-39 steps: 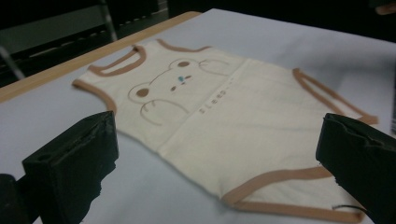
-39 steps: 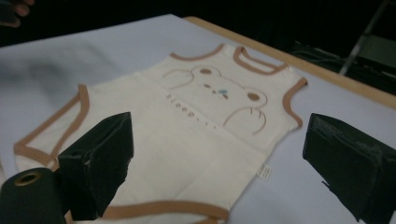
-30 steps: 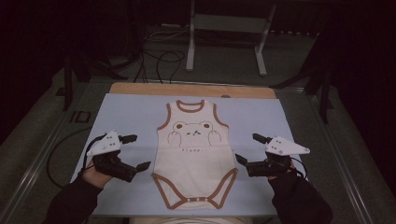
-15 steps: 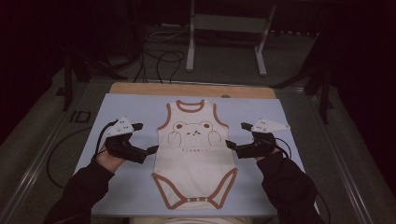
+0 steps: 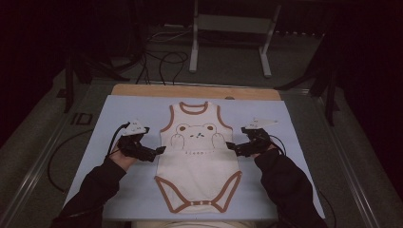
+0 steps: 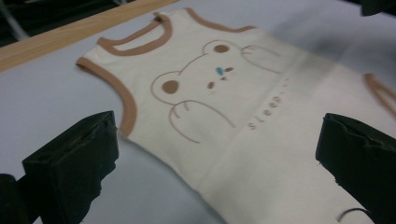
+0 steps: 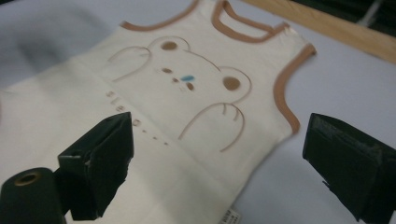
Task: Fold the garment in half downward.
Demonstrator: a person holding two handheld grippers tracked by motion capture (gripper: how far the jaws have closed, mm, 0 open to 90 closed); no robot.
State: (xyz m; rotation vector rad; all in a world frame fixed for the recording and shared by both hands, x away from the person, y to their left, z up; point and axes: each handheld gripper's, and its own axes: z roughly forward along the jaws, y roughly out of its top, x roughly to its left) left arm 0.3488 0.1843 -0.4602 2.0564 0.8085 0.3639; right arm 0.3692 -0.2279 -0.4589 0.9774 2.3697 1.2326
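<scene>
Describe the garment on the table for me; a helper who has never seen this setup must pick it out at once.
Look at the pale blue mat covering the table; in its middle, between the left gripper and the right gripper, lies a baby bodysuit, spread flat. It is cream, sleeveless, with brown trim, a drawn bear face on the chest and snaps at the crotch.

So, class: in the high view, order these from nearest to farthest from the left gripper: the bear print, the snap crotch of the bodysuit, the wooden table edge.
From the left gripper:
1. Bear print, just to its right on the chest.
2. Snap crotch, lower right, toward the person.
3. Wooden table edge, along the far side.
</scene>
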